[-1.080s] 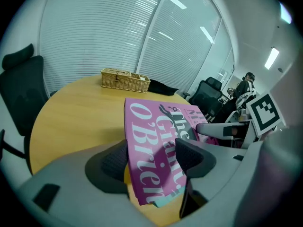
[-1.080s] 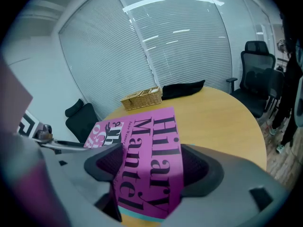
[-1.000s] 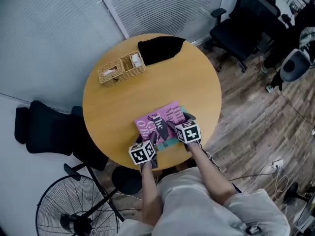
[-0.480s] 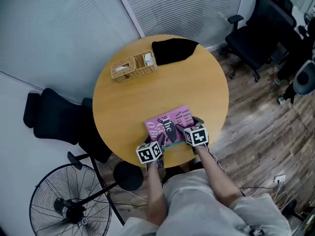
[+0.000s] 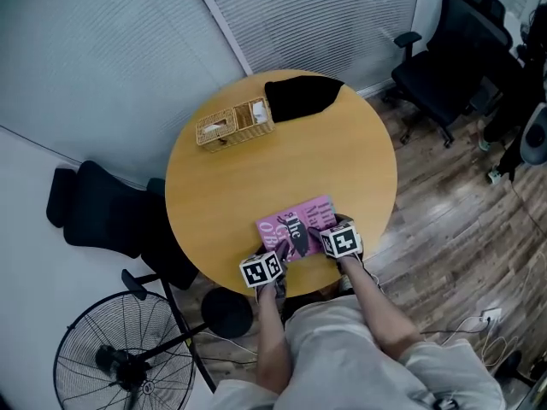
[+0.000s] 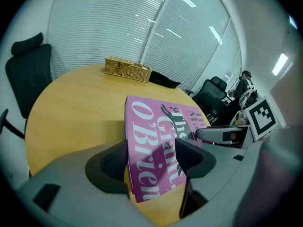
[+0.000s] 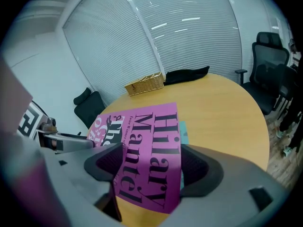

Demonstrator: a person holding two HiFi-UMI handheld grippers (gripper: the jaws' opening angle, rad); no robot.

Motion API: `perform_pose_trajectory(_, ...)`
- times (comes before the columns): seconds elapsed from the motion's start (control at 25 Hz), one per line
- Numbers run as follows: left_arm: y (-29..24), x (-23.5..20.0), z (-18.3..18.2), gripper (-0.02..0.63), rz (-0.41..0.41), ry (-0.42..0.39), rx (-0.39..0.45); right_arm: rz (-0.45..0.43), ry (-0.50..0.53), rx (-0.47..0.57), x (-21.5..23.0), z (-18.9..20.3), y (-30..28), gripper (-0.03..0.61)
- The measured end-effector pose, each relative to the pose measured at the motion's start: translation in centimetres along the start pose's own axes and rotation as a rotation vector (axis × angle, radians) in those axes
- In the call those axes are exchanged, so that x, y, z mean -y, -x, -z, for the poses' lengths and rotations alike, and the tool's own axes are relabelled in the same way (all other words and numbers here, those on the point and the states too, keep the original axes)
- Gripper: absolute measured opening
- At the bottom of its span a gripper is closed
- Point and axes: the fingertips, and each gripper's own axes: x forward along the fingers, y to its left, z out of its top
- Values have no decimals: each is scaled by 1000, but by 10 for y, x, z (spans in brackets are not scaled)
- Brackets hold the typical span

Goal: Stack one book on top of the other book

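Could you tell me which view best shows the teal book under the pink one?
The right gripper view: a strip of the teal book peeks out beside the pink book. The head and left gripper views show only the pink cover over it.

Forearms [image 5: 267, 331] extended side by side, left claw [image 5: 276, 250] at near-left corner of pink book [image 5: 297, 220], right claw [image 5: 322, 229] at its right corner, both claws' jaws apart.

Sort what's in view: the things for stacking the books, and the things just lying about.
For the job: pink book, teal book under it, left gripper, right gripper.
Lying about: wicker basket, black cloth, floor fan.
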Motion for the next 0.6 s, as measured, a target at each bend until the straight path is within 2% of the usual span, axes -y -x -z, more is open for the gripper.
perform_pose_trajectory(0.6, -15, -5, 15, 314, 21, -12, -55, 23, 37, -21, 5, 5, -10, 377)
